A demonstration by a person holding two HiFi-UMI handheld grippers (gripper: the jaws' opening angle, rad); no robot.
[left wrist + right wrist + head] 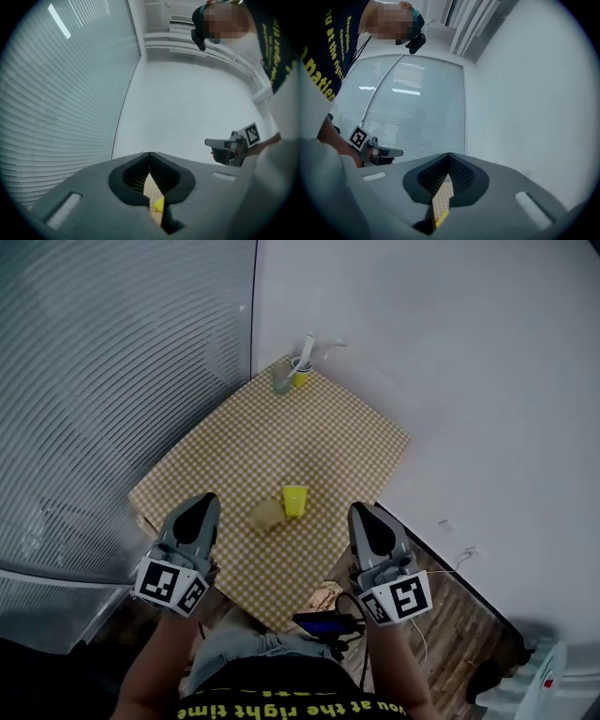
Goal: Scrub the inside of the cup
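On the desk [356, 427] a cup [294, 500] stands near the front middle, with a sponge [266, 516] just beside it on the left. At the far corner a tumbler [281, 382] stands close beside a second cup [301, 378] on its right, which holds a brush [306, 348]. The left claw [204, 504] is left of the sponge, and the right claw [362, 514] is right of the cup.

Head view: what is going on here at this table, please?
A person holds a gripper in each hand near the front of a small checked table. The left gripper and the right gripper are both shut and empty. A yellow cup sits on the table ahead of them, with what looks like a sponge just left of it. Neither gripper touches them, so the scrubbing has not begun.
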